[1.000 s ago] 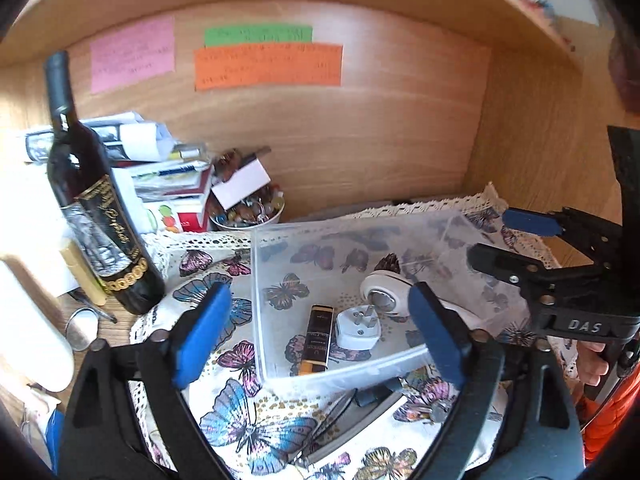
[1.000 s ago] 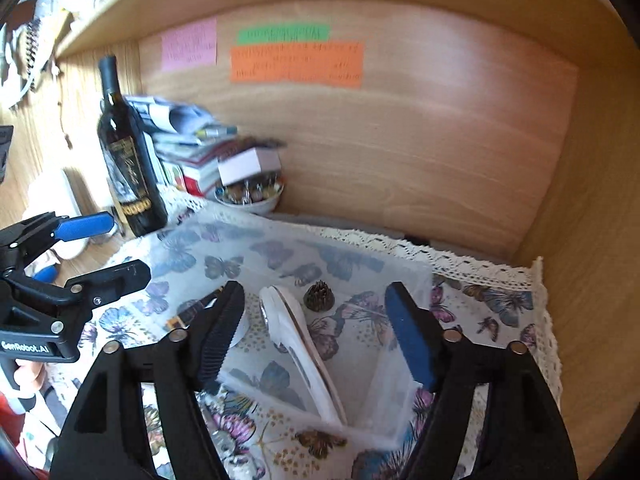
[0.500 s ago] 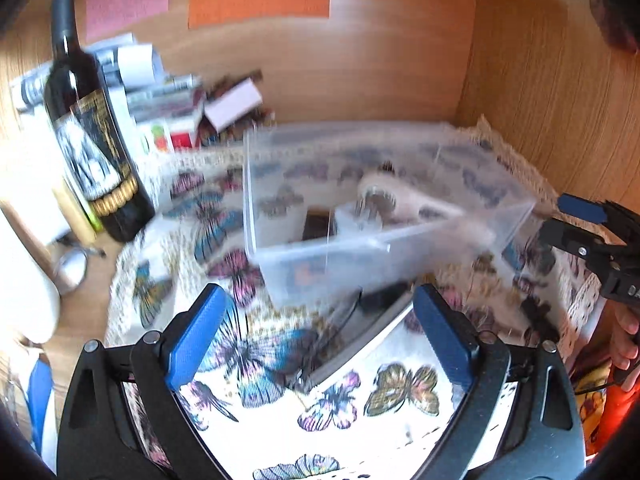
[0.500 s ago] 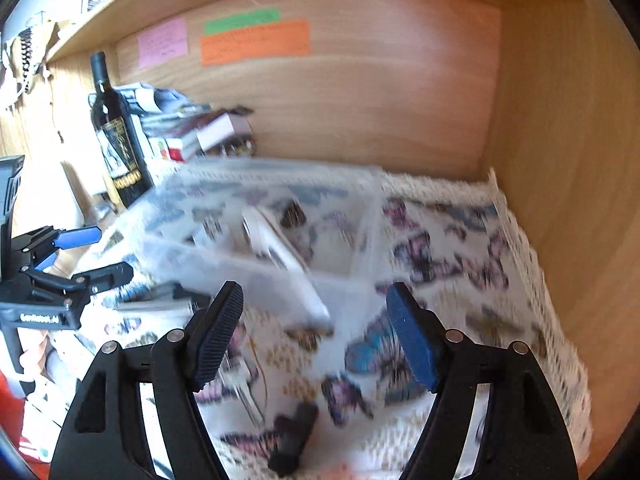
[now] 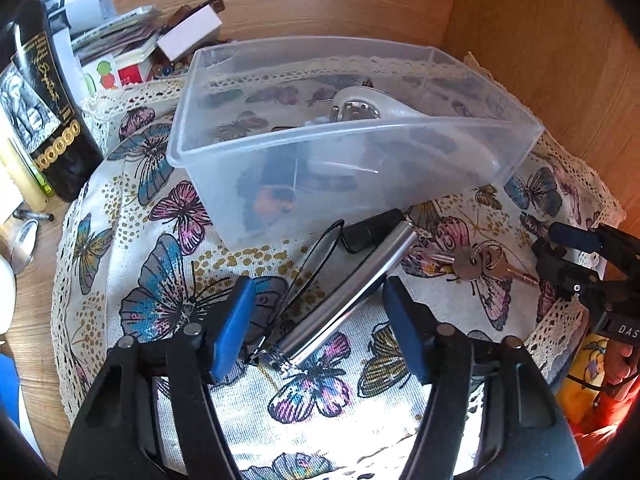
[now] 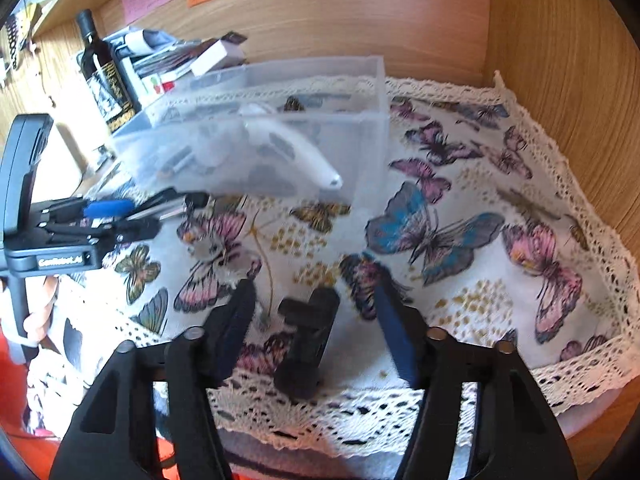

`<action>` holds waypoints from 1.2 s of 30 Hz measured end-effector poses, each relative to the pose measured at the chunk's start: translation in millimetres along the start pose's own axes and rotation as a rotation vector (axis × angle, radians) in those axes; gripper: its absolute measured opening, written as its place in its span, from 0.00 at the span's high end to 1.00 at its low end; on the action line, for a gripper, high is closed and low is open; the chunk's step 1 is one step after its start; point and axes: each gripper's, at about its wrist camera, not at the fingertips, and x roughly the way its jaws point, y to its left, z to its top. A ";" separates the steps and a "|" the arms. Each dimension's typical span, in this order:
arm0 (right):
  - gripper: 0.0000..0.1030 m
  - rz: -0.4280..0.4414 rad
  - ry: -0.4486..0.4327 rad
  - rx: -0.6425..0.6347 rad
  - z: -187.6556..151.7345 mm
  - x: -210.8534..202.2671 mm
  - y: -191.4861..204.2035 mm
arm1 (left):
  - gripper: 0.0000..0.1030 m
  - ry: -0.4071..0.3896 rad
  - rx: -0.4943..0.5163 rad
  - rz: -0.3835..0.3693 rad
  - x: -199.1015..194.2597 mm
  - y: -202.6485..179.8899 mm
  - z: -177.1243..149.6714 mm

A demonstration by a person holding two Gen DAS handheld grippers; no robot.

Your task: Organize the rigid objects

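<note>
Both grippers had dropped back from the clear plastic bin (image 5: 356, 128) toward the cloth's near edge. The butterfly tablecloth (image 5: 132, 264) carried the bin, holding a white opener (image 5: 360, 106). The left gripper (image 5: 320, 316), spread, hovered over a silver metal tube (image 5: 360, 288) beside keys (image 5: 476, 260). The right gripper (image 6: 316, 316), spread and marked "DAS", straddled a black clip (image 6: 308, 340). The left one read "GenRobot.AI".
</note>
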 end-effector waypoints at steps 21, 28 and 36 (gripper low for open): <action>0.79 -0.010 -0.061 0.019 7.2 -12.1 -3.3 | 0.85 -0.104 -0.077 0.034 -39.7 -7.7 -37.6; 0.79 -0.007 -0.128 0.020 24.9 -24.9 -2.8 | 0.85 -0.173 -0.088 0.062 -65.1 -8.5 -34.9; 0.79 -0.003 -0.219 -0.004 52.0 -39.3 0.7 | 0.85 -0.273 -0.093 0.094 -93.8 -6.1 -19.4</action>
